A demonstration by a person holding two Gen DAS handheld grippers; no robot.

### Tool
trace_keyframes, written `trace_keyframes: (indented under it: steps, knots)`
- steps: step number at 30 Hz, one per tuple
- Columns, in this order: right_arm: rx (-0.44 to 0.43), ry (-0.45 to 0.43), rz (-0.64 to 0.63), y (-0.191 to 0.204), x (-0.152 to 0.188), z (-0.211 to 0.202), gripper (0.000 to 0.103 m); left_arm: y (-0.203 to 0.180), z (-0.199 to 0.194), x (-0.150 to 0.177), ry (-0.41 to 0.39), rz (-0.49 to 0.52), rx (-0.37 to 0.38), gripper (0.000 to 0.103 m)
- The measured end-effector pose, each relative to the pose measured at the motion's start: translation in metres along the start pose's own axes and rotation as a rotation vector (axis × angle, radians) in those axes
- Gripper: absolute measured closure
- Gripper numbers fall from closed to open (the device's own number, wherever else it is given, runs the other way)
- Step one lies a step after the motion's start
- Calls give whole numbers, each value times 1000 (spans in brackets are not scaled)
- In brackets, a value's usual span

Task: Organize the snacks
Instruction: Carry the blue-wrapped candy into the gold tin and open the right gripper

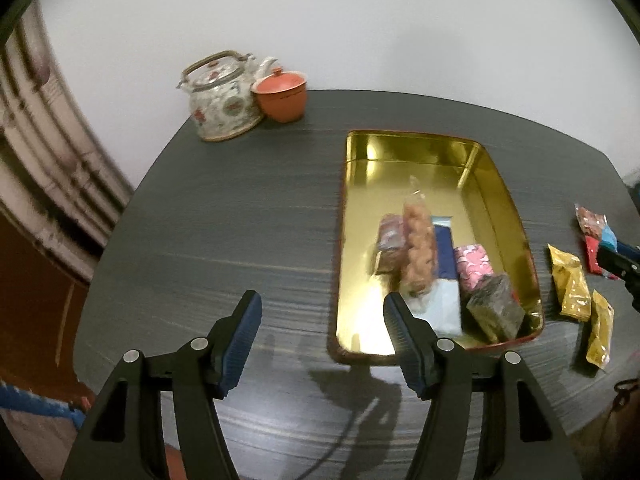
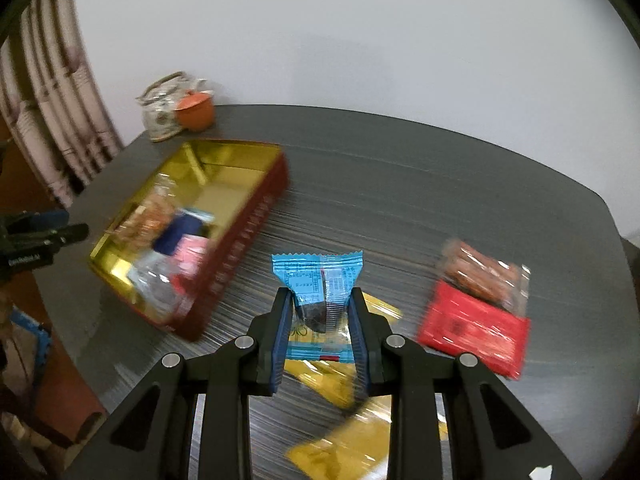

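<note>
Blue snack packet [image 2: 318, 300]: clamped in right gripper [image 2: 320, 312], right of gold tin [image 2: 240, 208]; next, carry into tin; left gripper [image 1: 320, 320]: fingers apart, empty

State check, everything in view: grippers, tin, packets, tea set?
left gripper: open, empty, above table
right gripper: shut on blue packet, lifted
gold tin: lidless, several snacks inside
yellow packets: flat on table
red packet: on table, clear packet partly on it
teapot: upright, lidded
orange cup: lidded
</note>
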State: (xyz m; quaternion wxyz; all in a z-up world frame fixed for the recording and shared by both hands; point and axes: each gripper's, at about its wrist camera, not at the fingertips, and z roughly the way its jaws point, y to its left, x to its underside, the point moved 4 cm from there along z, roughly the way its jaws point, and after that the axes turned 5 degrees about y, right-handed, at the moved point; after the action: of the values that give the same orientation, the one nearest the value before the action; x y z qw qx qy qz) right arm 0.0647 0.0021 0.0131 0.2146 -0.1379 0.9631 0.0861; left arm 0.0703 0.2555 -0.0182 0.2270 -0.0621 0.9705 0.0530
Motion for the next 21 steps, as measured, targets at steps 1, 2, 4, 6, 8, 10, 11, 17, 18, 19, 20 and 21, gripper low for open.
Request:
trace_keyframes:
  steps: [1,2,4,6,8,10,11,17,18,19,20,21]
  knots:
    - [-12,-3,-15,9,-5,1,78,4,0,2,1,-13,4,38]
    - [-20,-5,-25,16,-8,2,78,7,1,4,4,-19,6,38]
    - [-32,-9,-51,32,-15,4,78,14,3,8,14,-33,-3,37]
    - [-47,-6,-63,43,-22,8,78,23,6,12,23,-59,-1,37]
    - [-54,-4,-74,54,-28,11,78,29,8,12,27,-80,0,37]
    - [-58,0,-83,61,-33,15,78,34,8,13,24,-96,1,37]
    - [-62,4,-85,66,-35,18,78,36,9,13,27,-104,3,37]
    - [-68,26,-110,87,-43,33,78,40,9,15,26,-117,-6,36]
    - [-67,29,-118,90,-43,36,78,41,9,15,26,-119,-7,36]
    - [-66,31,-127,93,-44,38,78,42,9,15,27,-122,-10,36]
    - [-63,35,-132,94,-45,41,78,43,10,15,29,-129,-11,36]
    - [-62,38,-134,95,-46,43,78,43,11,14,31,-130,-10,36]
